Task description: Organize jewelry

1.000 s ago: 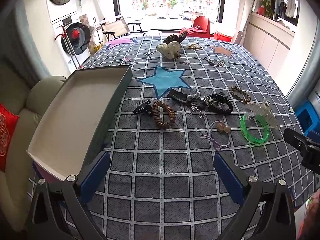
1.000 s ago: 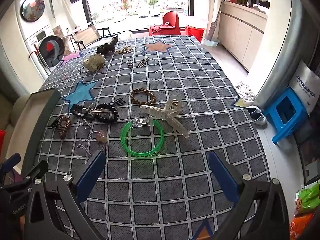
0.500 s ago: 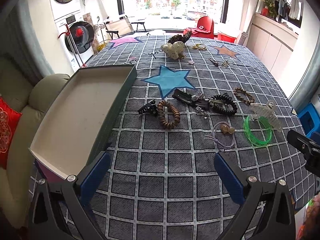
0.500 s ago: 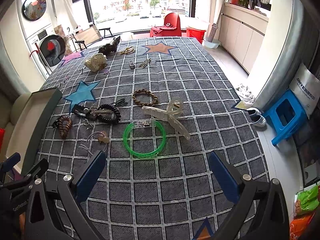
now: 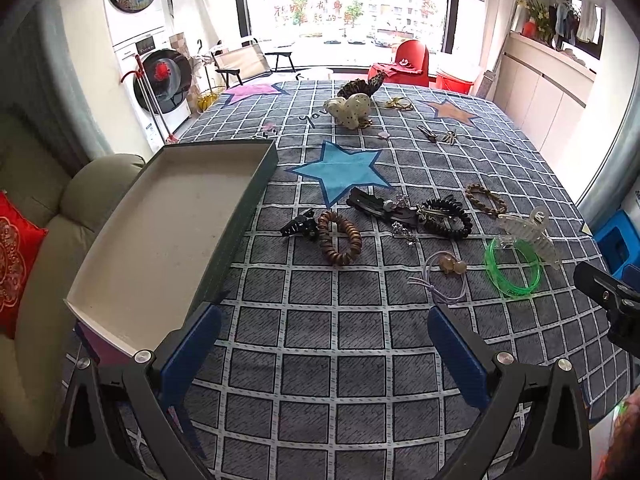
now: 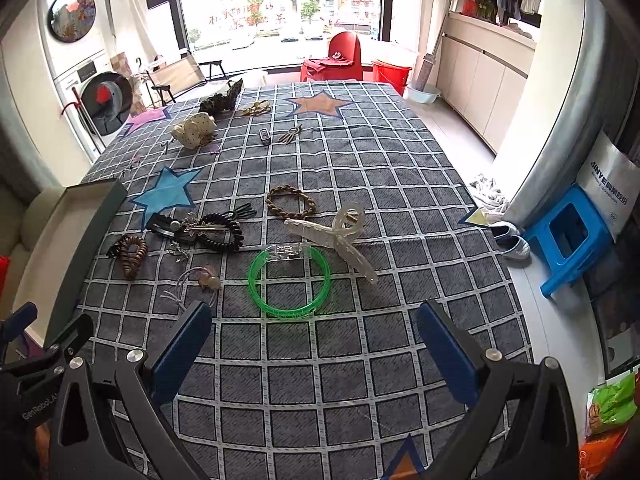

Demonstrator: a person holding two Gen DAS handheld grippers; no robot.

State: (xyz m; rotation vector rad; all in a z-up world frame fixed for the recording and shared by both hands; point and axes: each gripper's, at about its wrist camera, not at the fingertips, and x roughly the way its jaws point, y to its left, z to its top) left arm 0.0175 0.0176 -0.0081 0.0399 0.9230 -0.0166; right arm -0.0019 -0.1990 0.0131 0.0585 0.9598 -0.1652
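Observation:
Jewelry and hair pieces lie on a grey checked cloth. A brown coil bracelet point(image 5: 339, 238), a black clip point(image 5: 300, 225), a black coil tie point(image 5: 446, 218), a braided band point(image 5: 486, 199), a clear claw clip point(image 5: 530, 230), a green bangle point(image 5: 513, 269) and a beaded elastic point(image 5: 446, 276) show in the left wrist view. An empty open box point(image 5: 176, 224) stands at left. My left gripper point(image 5: 322, 330) is open above the cloth's near part. My right gripper point(image 6: 314, 326) is open just short of the green bangle point(image 6: 289, 282), with the clear claw clip point(image 6: 336, 240) beyond.
More pieces lie far back: a spotted heart cushion point(image 5: 351, 111), a dark scrunchie point(image 5: 360, 87), small clips point(image 5: 436, 134). A sofa point(image 5: 44, 248) with a red pillow is left of the box. A blue stool point(image 6: 568, 238) stands on the floor at right.
Both grippers have moved slightly forward over the cloth and stay open. The items on the cloth have not moved.

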